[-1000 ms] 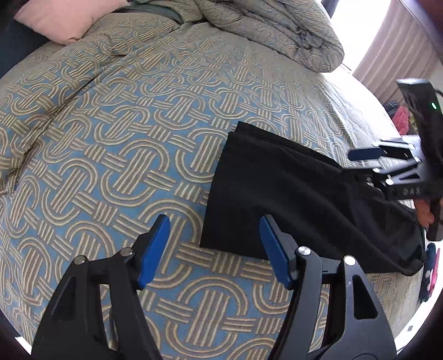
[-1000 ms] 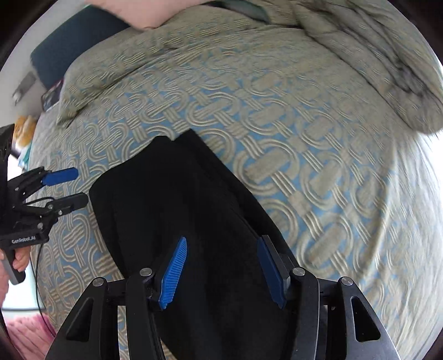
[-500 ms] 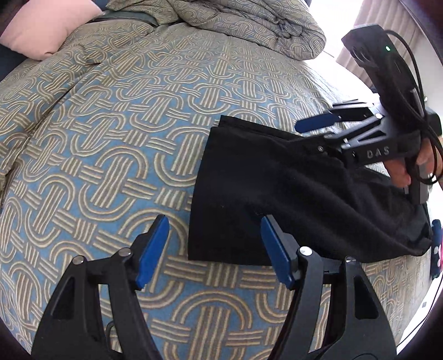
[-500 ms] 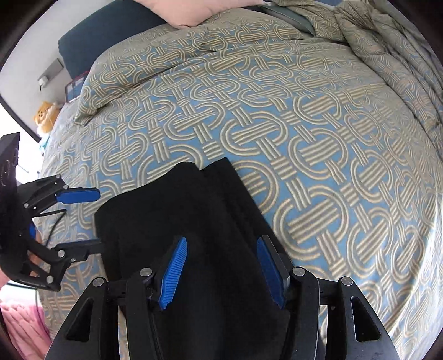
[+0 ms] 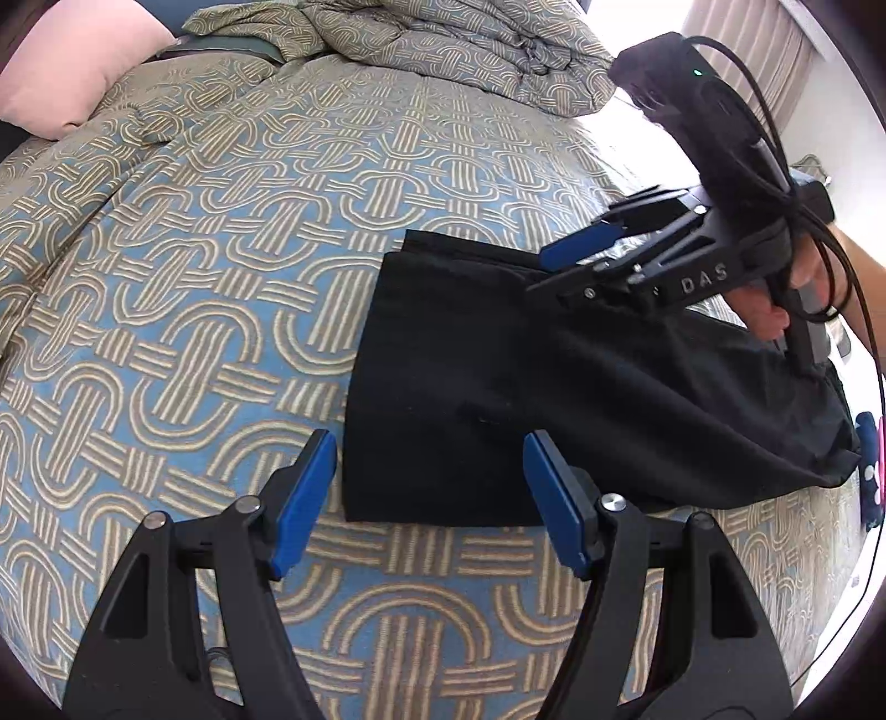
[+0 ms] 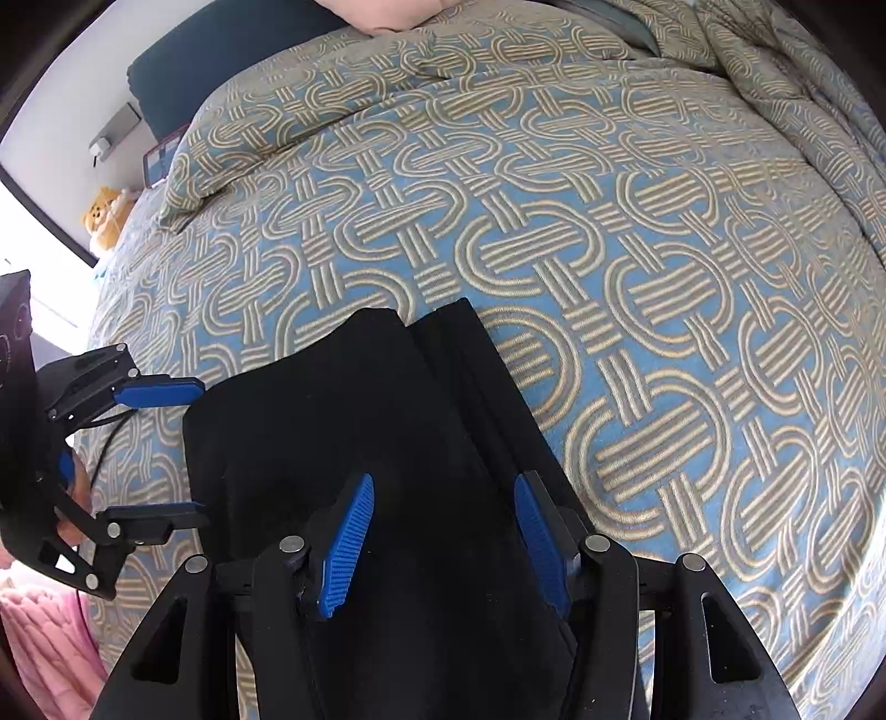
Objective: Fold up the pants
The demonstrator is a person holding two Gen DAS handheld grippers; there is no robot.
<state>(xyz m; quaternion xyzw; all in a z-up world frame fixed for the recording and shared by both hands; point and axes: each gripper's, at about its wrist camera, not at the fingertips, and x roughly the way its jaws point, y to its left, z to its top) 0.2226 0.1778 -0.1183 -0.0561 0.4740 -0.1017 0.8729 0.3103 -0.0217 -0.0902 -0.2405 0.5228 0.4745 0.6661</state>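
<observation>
Black pants (image 5: 487,376) lie folded into a flat band on the patterned bedspread (image 5: 194,249), their squared end towards the left. My left gripper (image 5: 429,498) is open just above the band's near left corner, and its blue pads do not touch the cloth. Held in a person's hand, my right gripper (image 5: 559,266) reaches in from the right over the far edge of the band. In the right wrist view the right gripper (image 6: 443,531) is open over the pants (image 6: 343,421), with nothing pinched. The left gripper (image 6: 166,454) shows at that view's left edge.
A crumpled duvet (image 5: 443,44) is heaped at the back of the bed, with a pink pillow (image 5: 66,72) at the back left. Curtains (image 5: 764,55) hang beyond the bed's right side. A yellow plush toy (image 6: 105,216) and pink fabric (image 6: 39,637) lie off the bed's left side.
My right gripper has come in over the pants and sunk towards their far edge. In the left wrist view the pants' near corner now sits between the left fingers. Neither gripper's opening has changed.
</observation>
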